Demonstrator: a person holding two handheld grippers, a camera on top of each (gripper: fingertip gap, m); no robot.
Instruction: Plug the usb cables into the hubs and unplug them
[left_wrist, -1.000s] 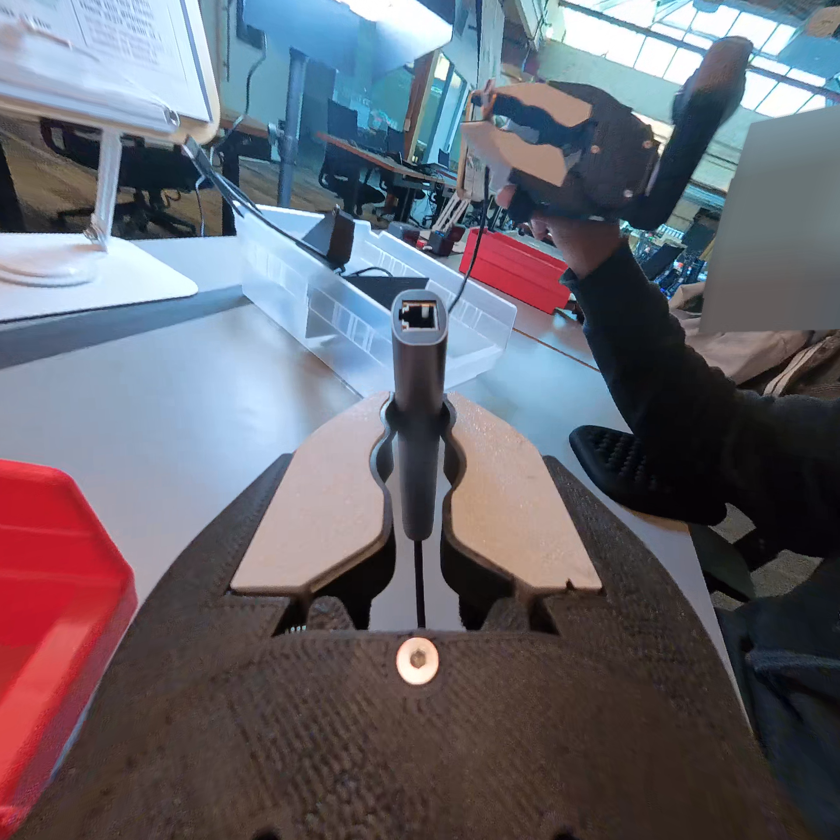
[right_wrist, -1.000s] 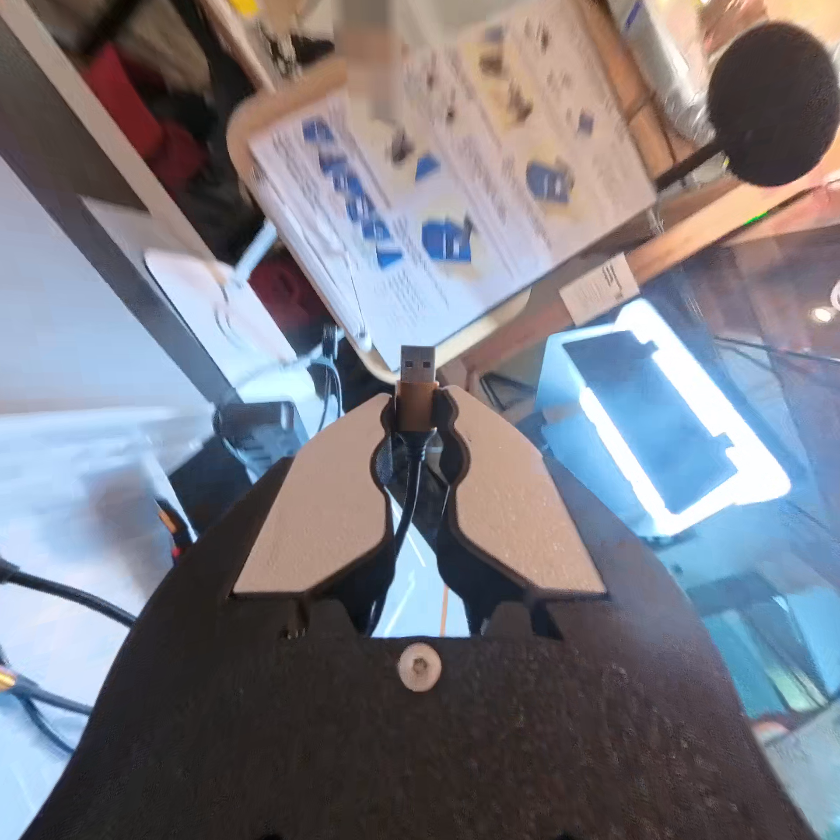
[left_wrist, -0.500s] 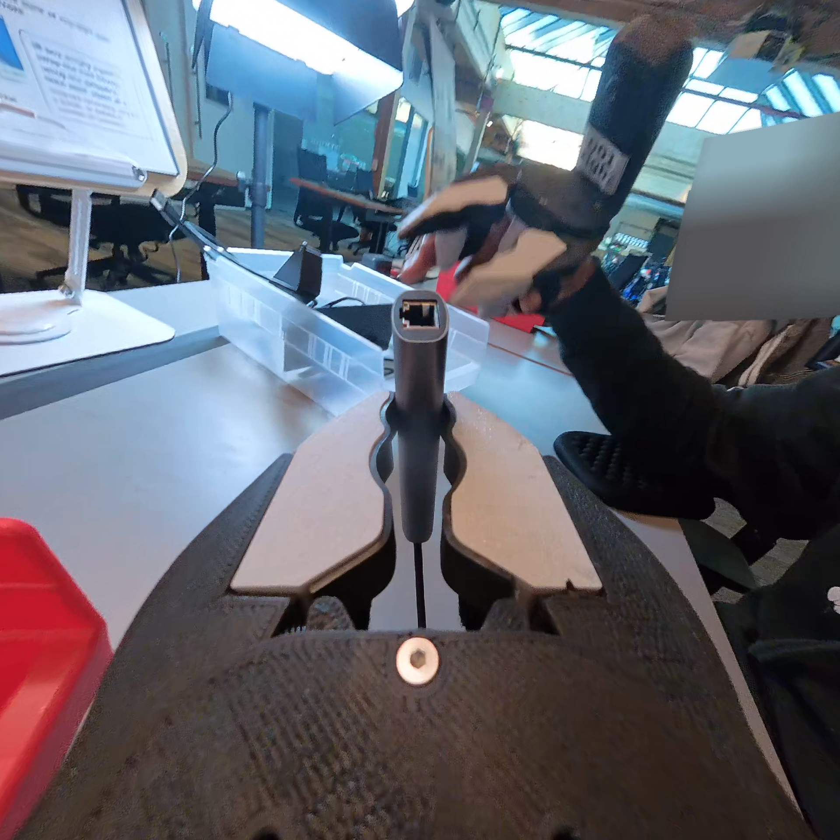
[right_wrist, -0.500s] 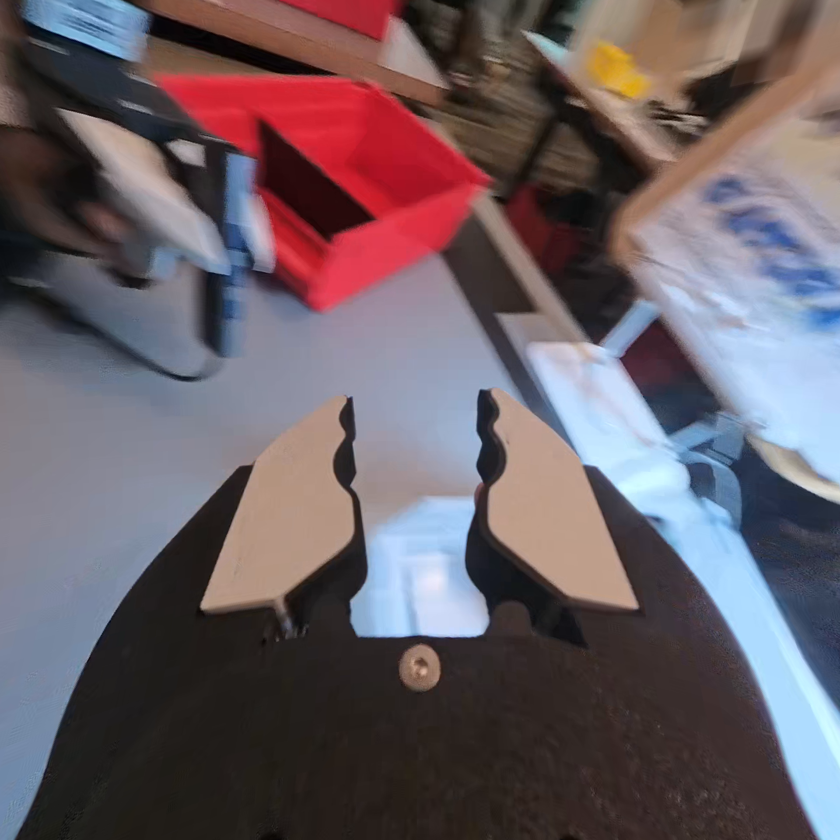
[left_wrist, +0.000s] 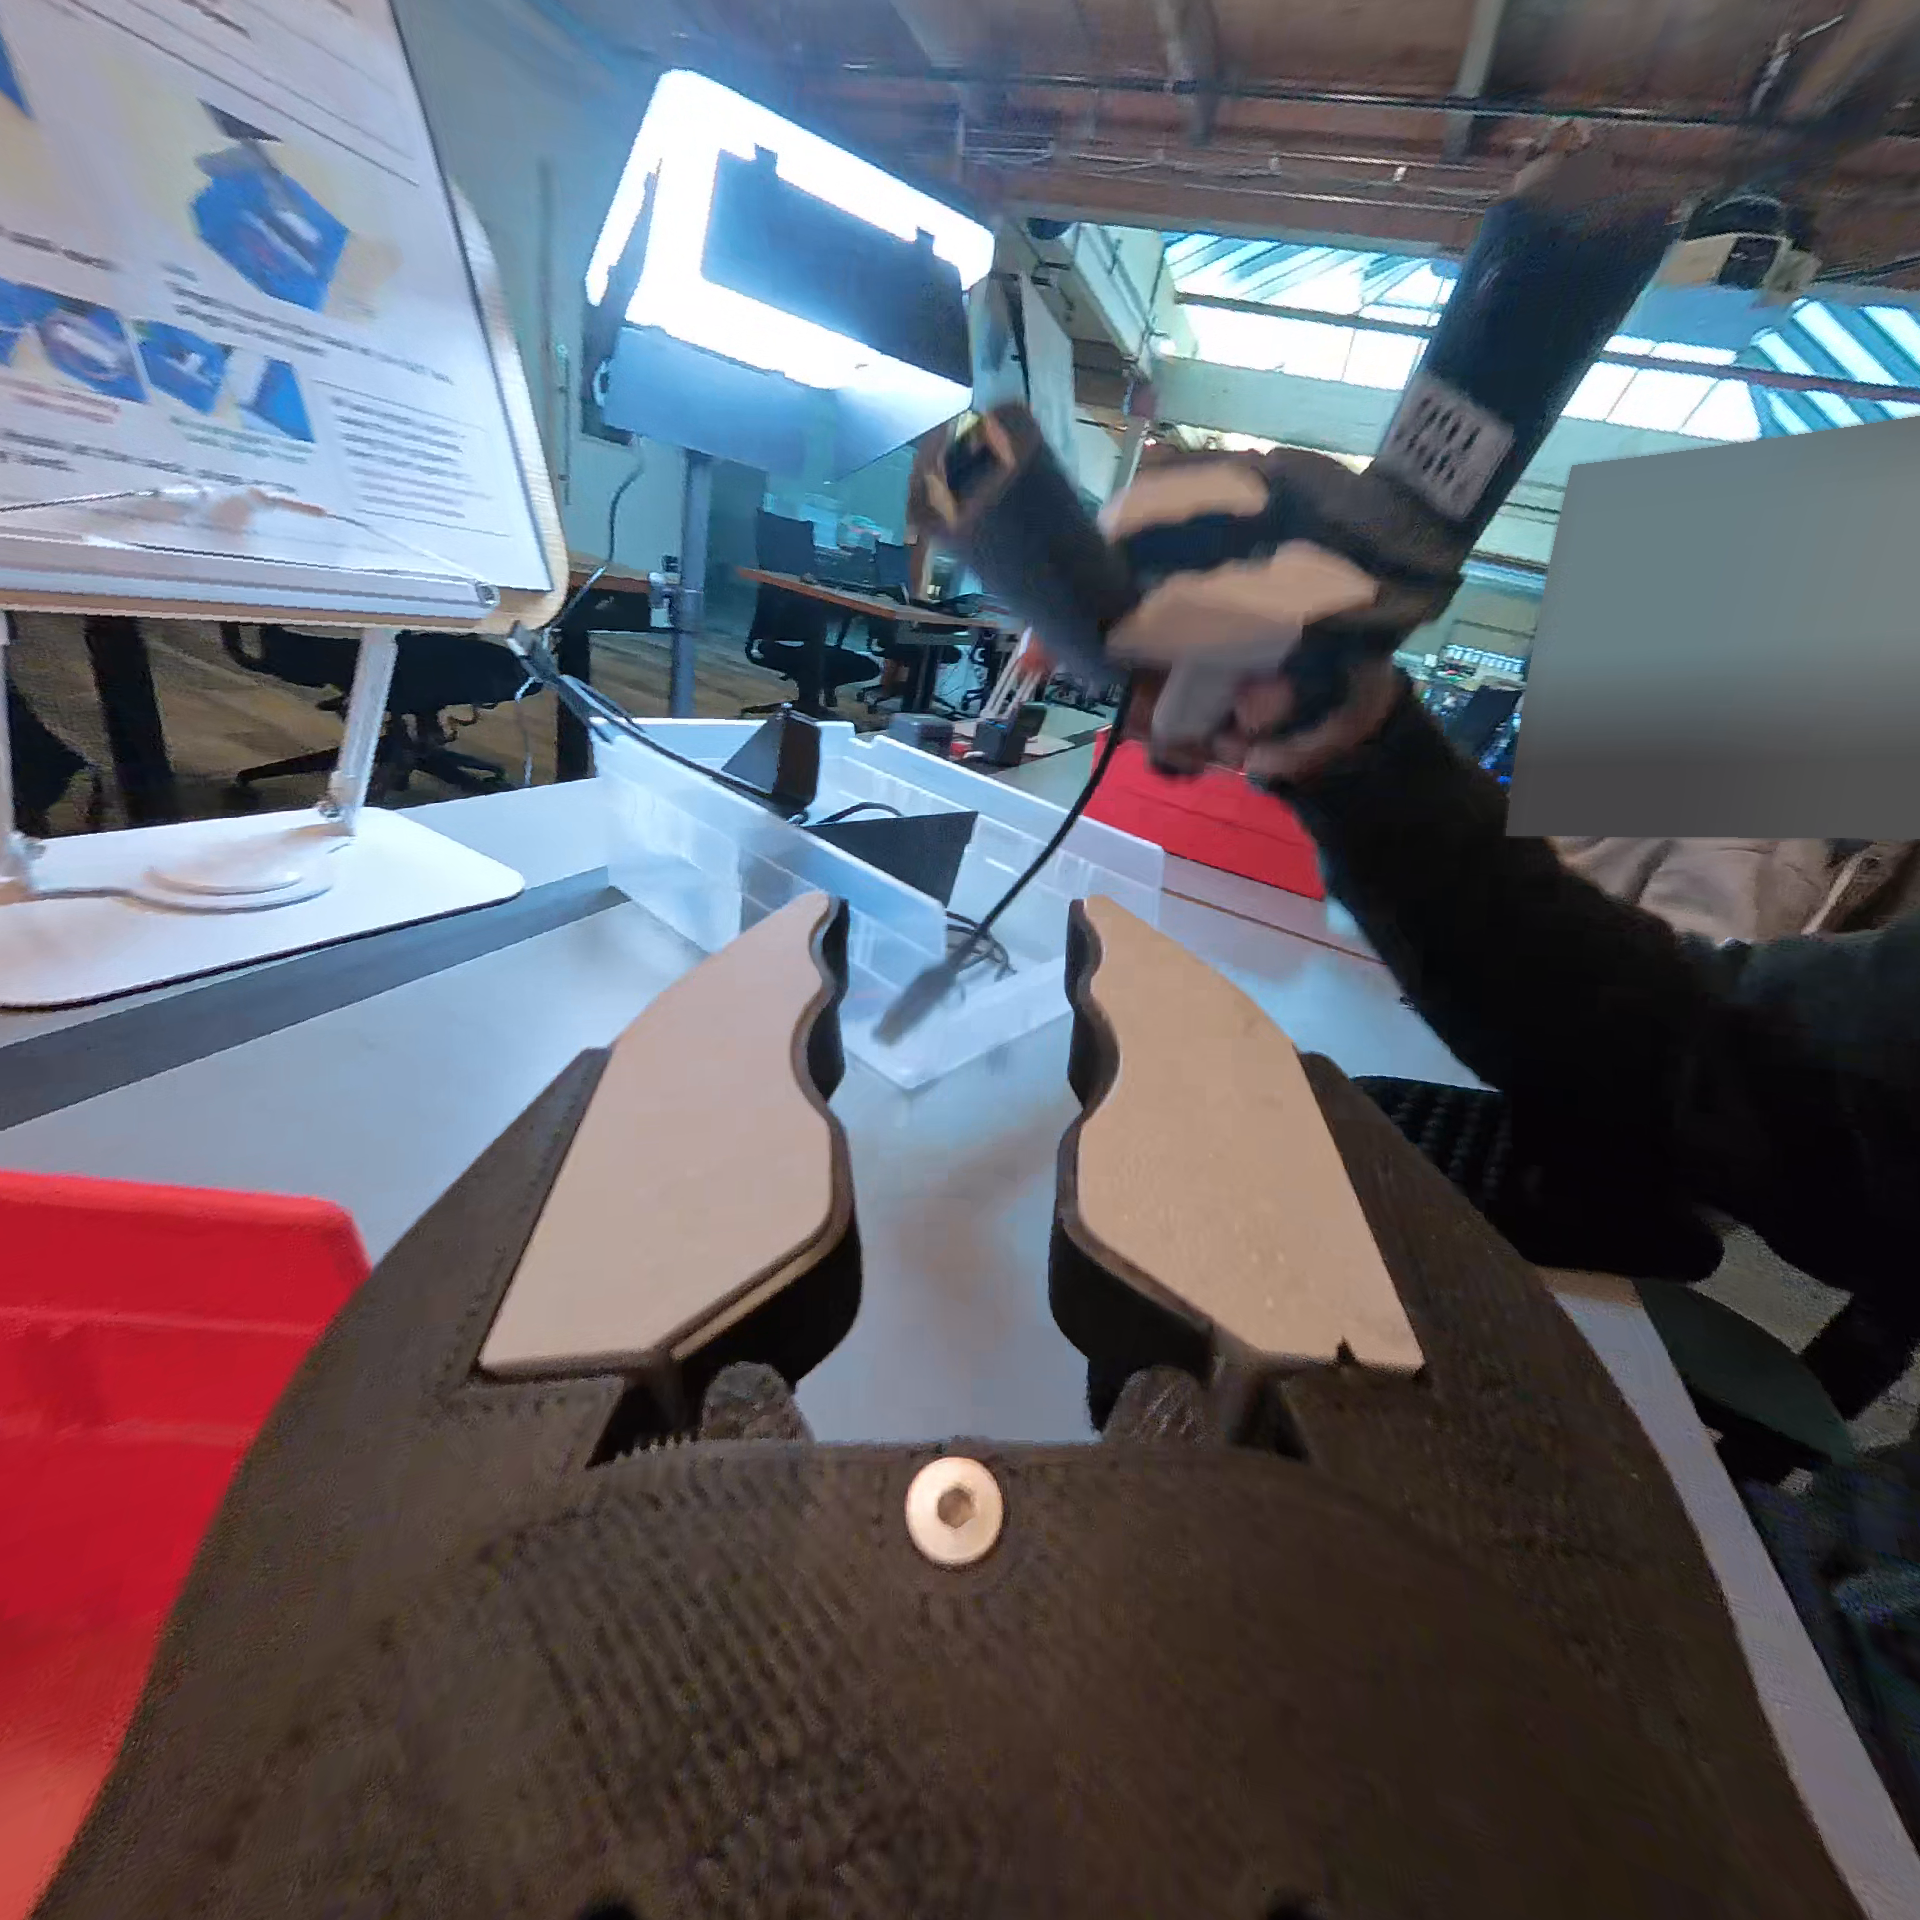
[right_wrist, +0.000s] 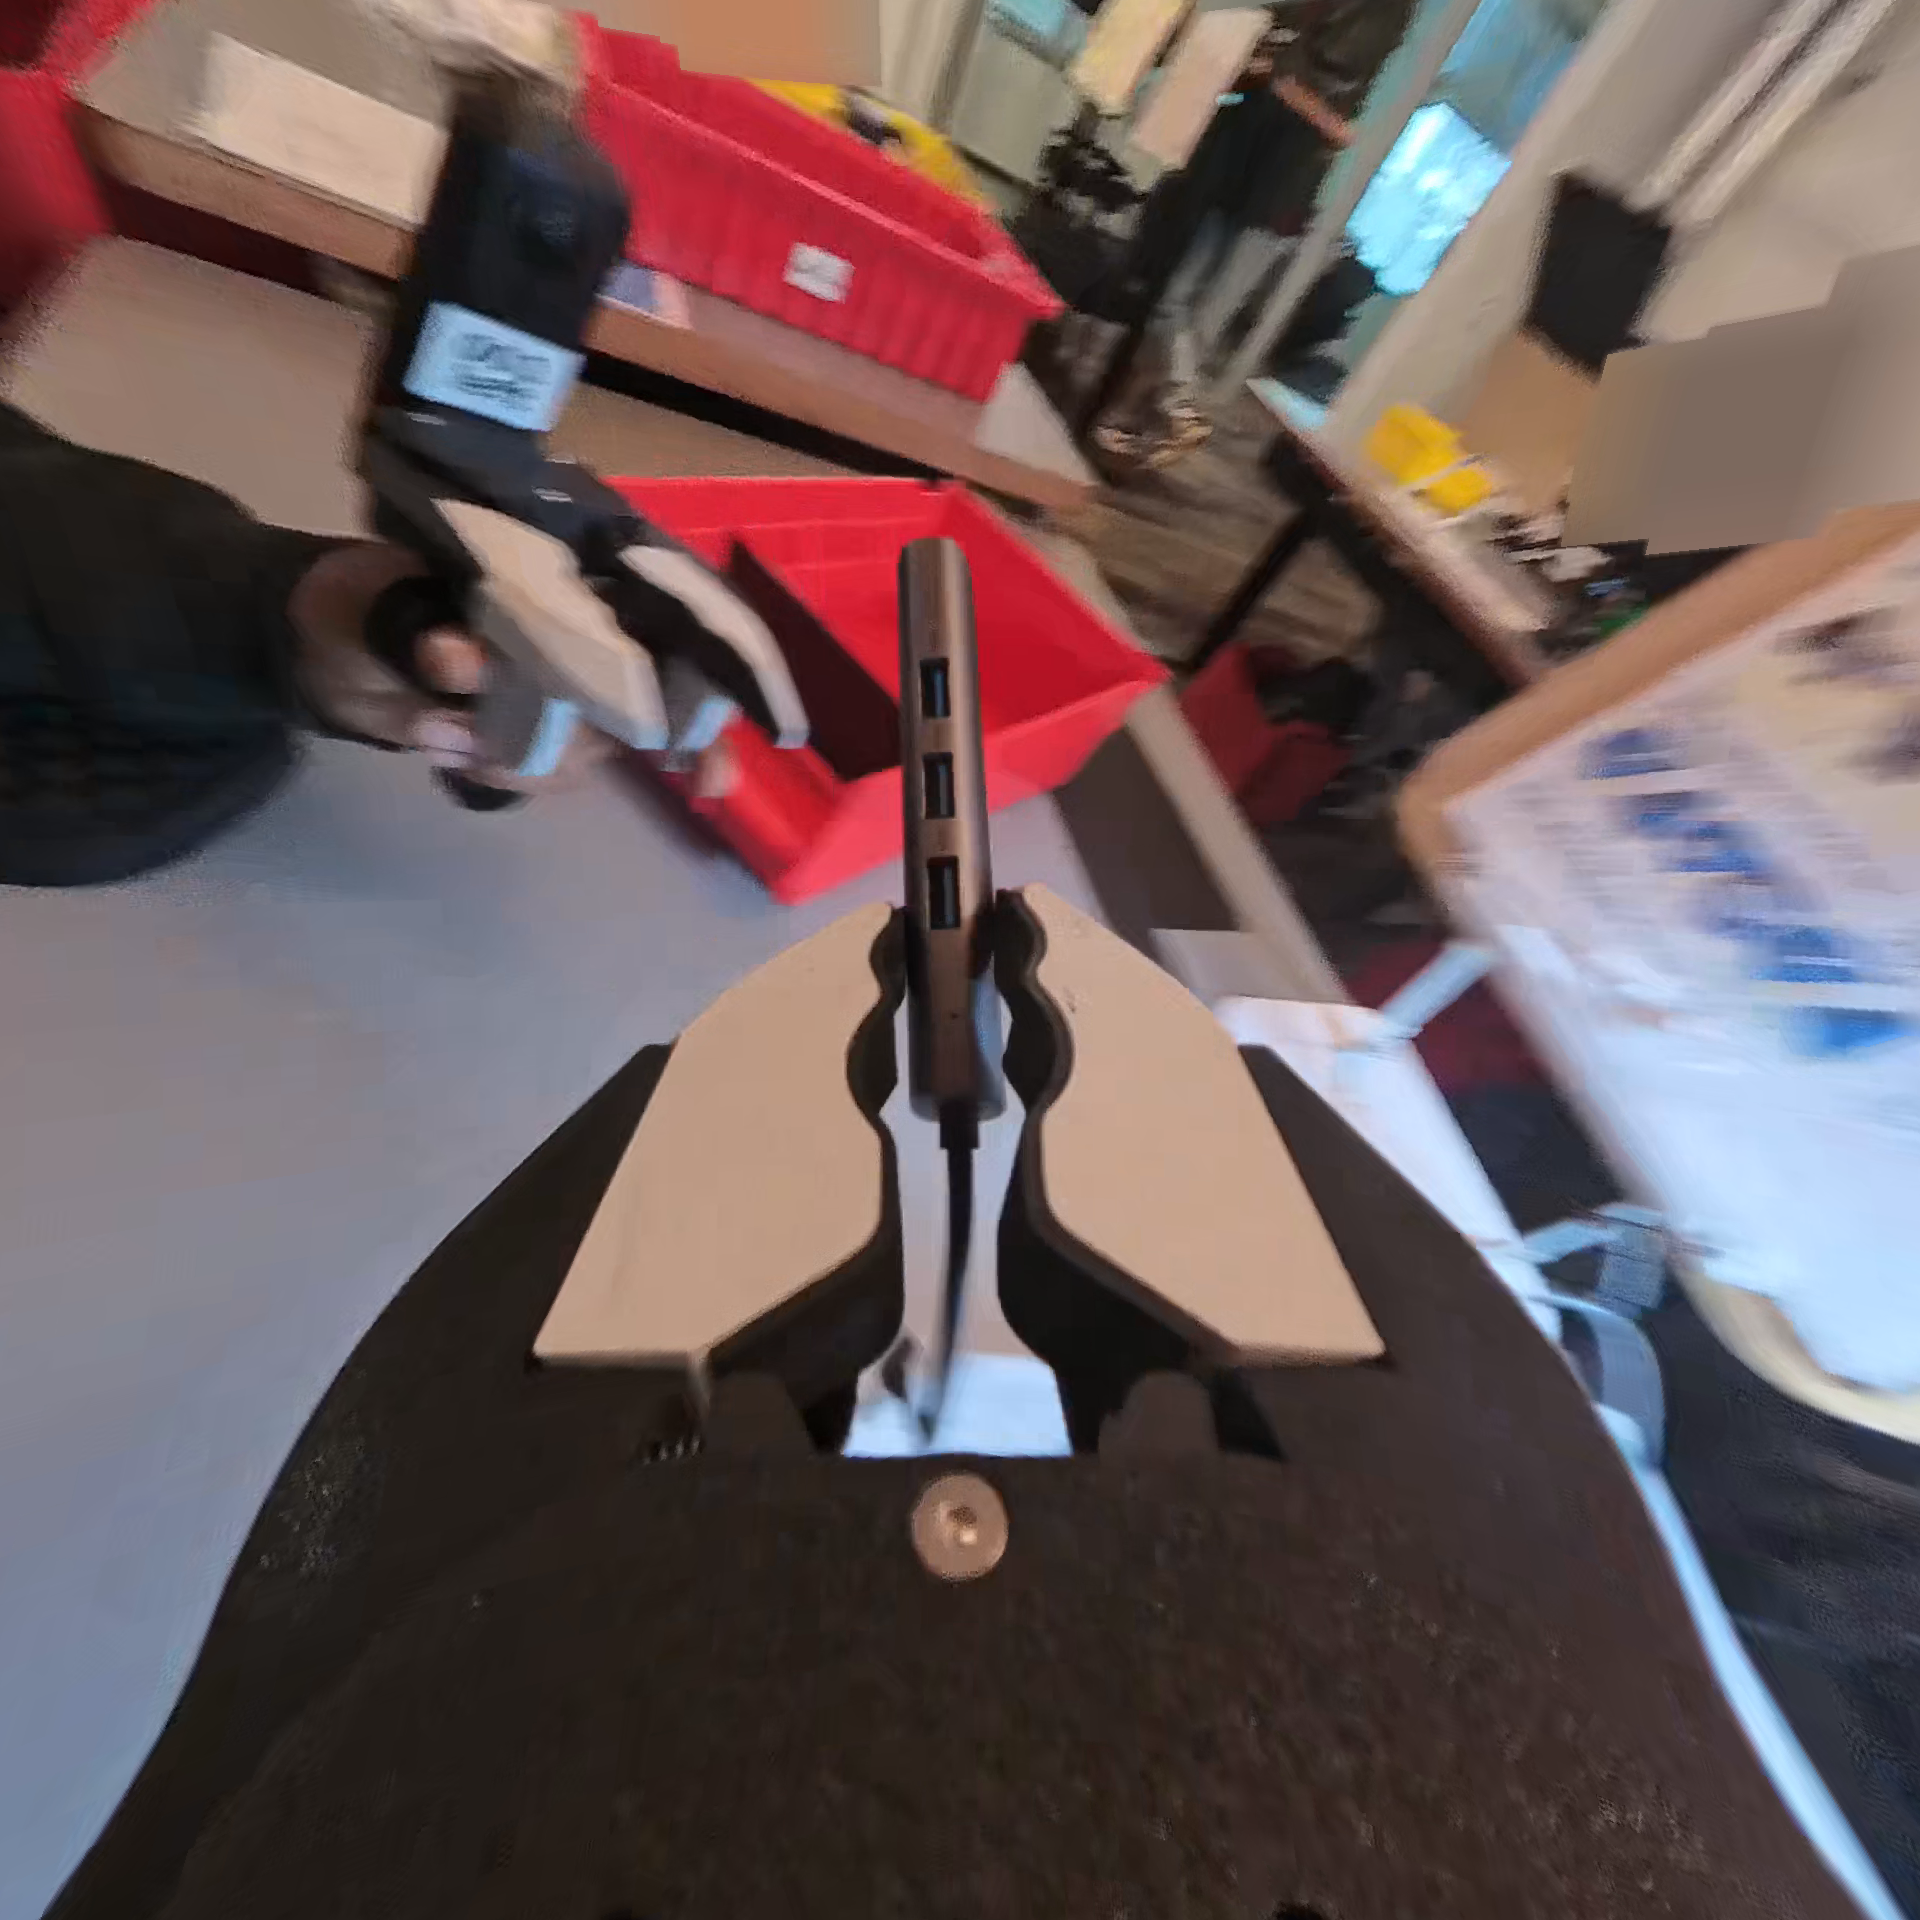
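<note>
Grey hub (right_wrist: 943, 831) clamped upright between right gripper (right_wrist: 948, 925) fingers, 3 ports facing camera (thin black cable (right_wrist: 956, 1226) hanging from its base). Left gripper (left_wrist: 948, 925) spread apart and holding nothing, above pale table (left_wrist: 312, 1070), near red bin (left_wrist: 125, 1351) and clear tray (left_wrist: 727, 852).

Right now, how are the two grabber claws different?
The left gripper is open, its tan fingers spread apart with nothing between them. The right gripper is shut on the slim grey USB hub, whose black cable trails back between its fingers. Both have black bodies and wavy-edged tan fingers.
</note>
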